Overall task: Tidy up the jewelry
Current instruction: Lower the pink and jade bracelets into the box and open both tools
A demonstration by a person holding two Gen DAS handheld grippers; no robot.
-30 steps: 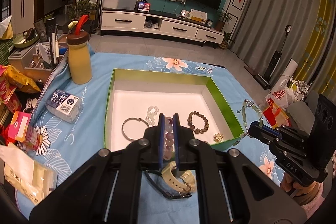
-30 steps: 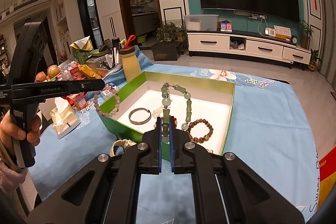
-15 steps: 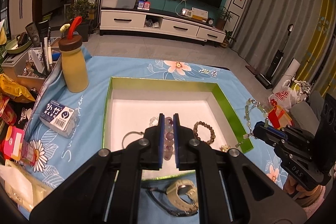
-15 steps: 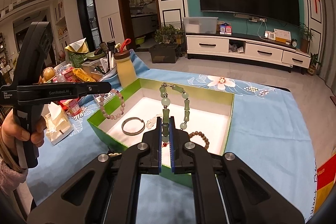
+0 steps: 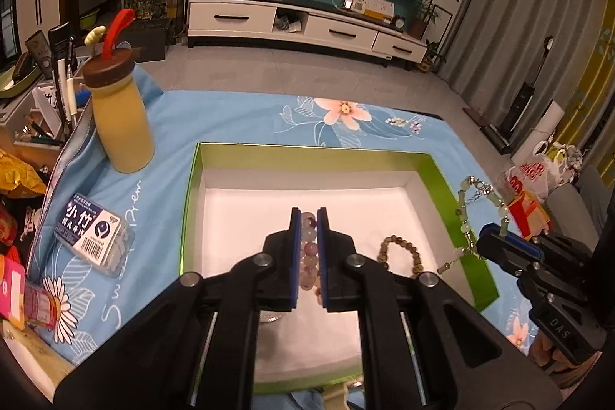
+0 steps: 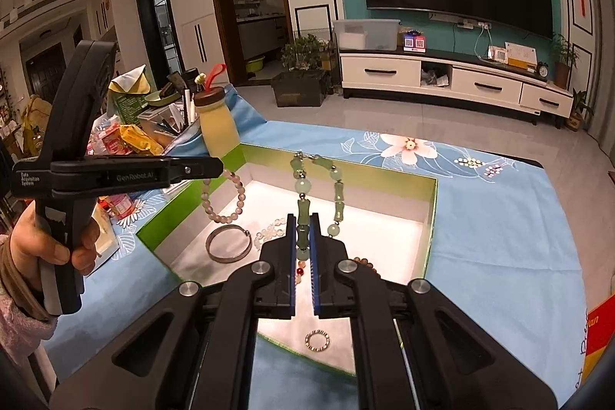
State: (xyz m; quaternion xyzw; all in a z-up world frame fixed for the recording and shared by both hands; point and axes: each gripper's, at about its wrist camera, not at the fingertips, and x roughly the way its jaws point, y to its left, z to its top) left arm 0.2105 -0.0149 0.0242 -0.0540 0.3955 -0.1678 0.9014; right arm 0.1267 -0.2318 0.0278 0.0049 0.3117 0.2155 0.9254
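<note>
**Beads over the green box, both hands loaded**

Pink-and-lilac beads sit pinched between the nearly closed jaws of the left gripper (image 5: 308, 248): a pale bead bracelet (image 6: 224, 195) that hangs as a loop above the near-left part of the green-walled box (image 5: 442, 175). The right gripper (image 6: 303, 248) is clamped tight on a jade-green necklace (image 6: 303, 210), whose strand runs up and away along the fingers, above the white floor of the box. Both pieces hang over the box, so the drop is straight down; the left one looks lower and nearer the floor, I judge. Already lying inside are a metal bangle (image 6: 228, 243), a brown bead bracelet (image 5: 399, 254) and a small clear-bead piece. The box rests on a blue flowered cloth (image 5: 238, 118) beside a yellow bottle (image 5: 121, 118), in a living room with a dark television.
</note>
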